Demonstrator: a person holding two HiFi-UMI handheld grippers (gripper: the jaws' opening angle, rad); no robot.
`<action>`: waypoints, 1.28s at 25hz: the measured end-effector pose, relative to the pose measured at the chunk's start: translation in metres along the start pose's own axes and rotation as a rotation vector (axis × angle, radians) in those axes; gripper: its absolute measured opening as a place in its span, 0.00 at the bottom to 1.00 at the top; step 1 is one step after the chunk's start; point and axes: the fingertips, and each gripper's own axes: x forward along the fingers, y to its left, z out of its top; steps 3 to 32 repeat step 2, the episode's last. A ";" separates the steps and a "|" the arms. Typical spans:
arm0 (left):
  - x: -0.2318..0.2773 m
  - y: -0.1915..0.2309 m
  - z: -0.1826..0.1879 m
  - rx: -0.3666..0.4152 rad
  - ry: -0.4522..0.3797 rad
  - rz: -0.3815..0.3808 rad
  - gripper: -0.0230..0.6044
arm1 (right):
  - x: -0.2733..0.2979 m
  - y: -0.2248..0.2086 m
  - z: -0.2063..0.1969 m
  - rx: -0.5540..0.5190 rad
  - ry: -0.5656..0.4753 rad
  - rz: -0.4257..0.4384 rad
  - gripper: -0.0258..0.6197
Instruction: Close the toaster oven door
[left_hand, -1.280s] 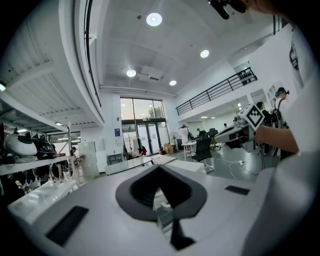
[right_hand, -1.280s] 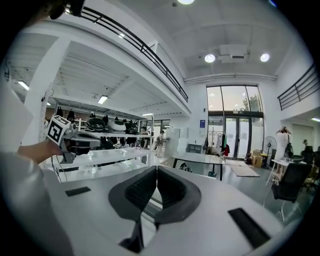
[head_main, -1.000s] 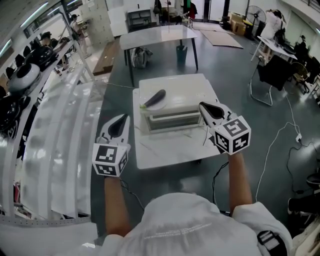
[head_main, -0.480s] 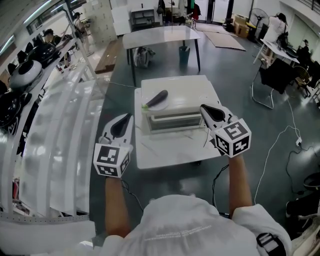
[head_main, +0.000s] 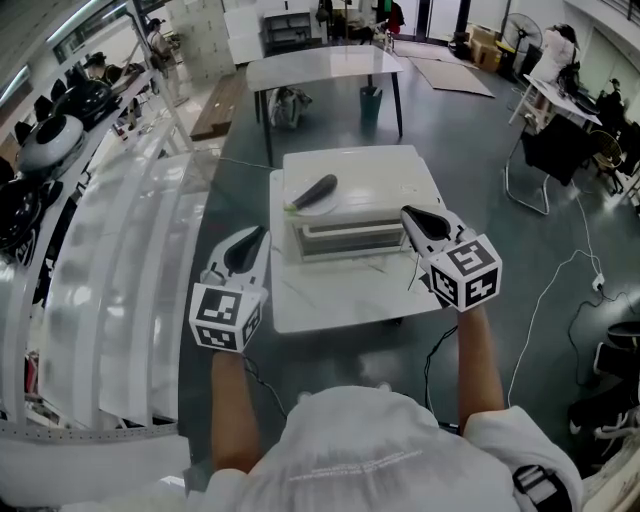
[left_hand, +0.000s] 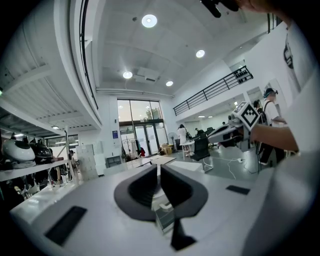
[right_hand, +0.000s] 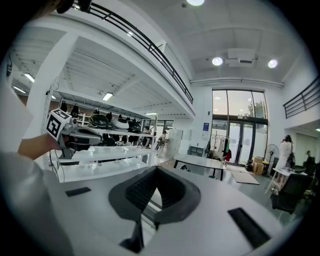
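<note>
A white toaster oven (head_main: 345, 222) stands on a small white table (head_main: 335, 300); its front door faces me and looks upright against the body. A dark aubergine (head_main: 314, 191) lies on the oven's top. My left gripper (head_main: 250, 238) hovers left of the oven, off the table's left edge, jaws shut and empty. At the oven's front right corner my right gripper (head_main: 408, 214) is shut on nothing. The left gripper view has shut jaws (left_hand: 159, 172) pointing over the room, with the right gripper's marker cube (left_hand: 248, 115) at right. The right gripper view shows shut jaws (right_hand: 156, 176).
A larger white table (head_main: 325, 68) stands behind the oven. Long white shelves (head_main: 120, 260) run along the left. A black chair (head_main: 548, 150) and a floor cable (head_main: 555, 280) are at the right. People stand at the far back.
The head camera has shifted slightly, so the scene sits a little higher. Both grippers stay shut and hold their places beside the oven.
</note>
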 end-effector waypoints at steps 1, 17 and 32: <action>0.001 0.000 -0.001 0.000 0.005 -0.002 0.07 | 0.000 -0.001 0.000 0.000 0.000 -0.002 0.07; 0.001 0.000 -0.003 0.000 0.010 -0.005 0.07 | 0.001 -0.002 -0.001 0.000 0.001 -0.003 0.06; 0.001 0.000 -0.003 0.000 0.010 -0.005 0.07 | 0.001 -0.002 -0.001 0.000 0.001 -0.003 0.06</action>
